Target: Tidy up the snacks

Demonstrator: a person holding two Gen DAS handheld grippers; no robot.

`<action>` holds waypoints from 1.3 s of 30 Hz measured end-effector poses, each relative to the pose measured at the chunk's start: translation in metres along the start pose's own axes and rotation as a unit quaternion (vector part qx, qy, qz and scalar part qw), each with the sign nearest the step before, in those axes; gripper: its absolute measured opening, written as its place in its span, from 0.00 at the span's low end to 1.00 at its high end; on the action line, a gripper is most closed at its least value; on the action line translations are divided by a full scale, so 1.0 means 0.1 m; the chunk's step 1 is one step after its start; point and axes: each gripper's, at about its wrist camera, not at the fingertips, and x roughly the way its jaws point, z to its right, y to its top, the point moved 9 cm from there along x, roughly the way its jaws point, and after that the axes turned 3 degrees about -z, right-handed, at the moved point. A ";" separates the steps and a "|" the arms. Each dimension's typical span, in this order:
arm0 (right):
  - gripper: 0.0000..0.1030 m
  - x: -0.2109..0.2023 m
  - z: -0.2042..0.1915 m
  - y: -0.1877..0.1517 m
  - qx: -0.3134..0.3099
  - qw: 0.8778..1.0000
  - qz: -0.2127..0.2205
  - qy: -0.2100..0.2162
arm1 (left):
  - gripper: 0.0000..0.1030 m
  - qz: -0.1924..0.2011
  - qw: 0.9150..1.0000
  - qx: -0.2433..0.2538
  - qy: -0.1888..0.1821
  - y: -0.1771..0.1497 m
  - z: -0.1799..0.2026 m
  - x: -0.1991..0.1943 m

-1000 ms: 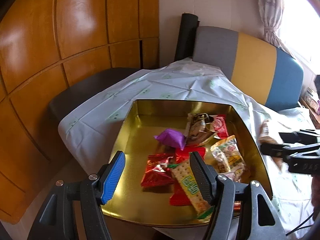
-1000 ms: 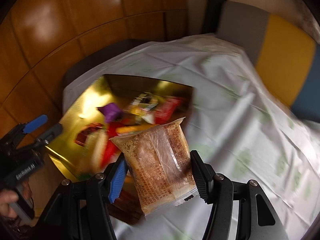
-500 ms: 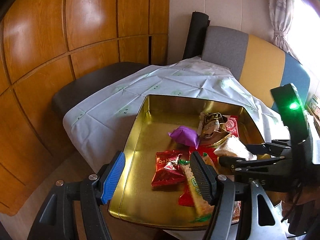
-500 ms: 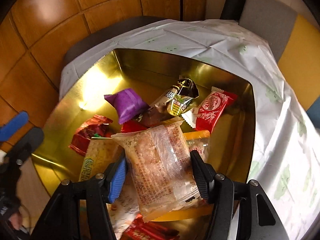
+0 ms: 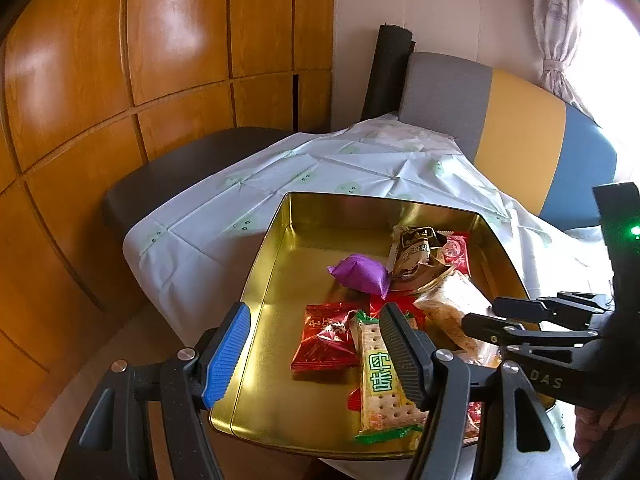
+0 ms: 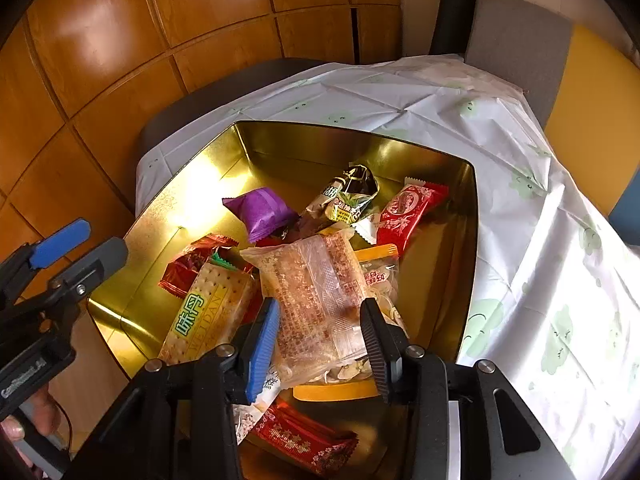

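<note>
A gold tin [image 5: 276,248] [image 6: 464,208] on the white cloth holds several snack packets. Among them are a purple one [image 6: 260,210], a green-edged cracker packet [image 5: 378,380] and a red one [image 5: 324,340]. My right gripper [image 6: 319,306] is down inside the tin's near right part, its jaws closing on a clear-wrapped brown cake packet [image 6: 316,292]. The pads press the packet's sides, and it rests on the pile. In the left wrist view that gripper [image 5: 484,312] comes in from the right. My left gripper [image 5: 315,310] hangs open above the tin's near left corner, holding nothing.
The white tablecloth [image 6: 520,208] stretches right and behind the tin. A grey, yellow and blue sofa back [image 5: 520,128] stands at the far side, and a dark chair seat [image 5: 180,172] sits at the left. Wooden wall panels [image 5: 120,80] close off the left side.
My right gripper carried the cake packet from over the cloth to over the tin and down onto the pile, and its jaws narrowed. The left gripper stayed put and open.
</note>
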 end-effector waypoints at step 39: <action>0.71 -0.81 0.47 -0.69 0.119 0.981 0.102 -0.114 | 0.69 0.042 0.998 0.039 -0.016 -0.09 0.49 -0.40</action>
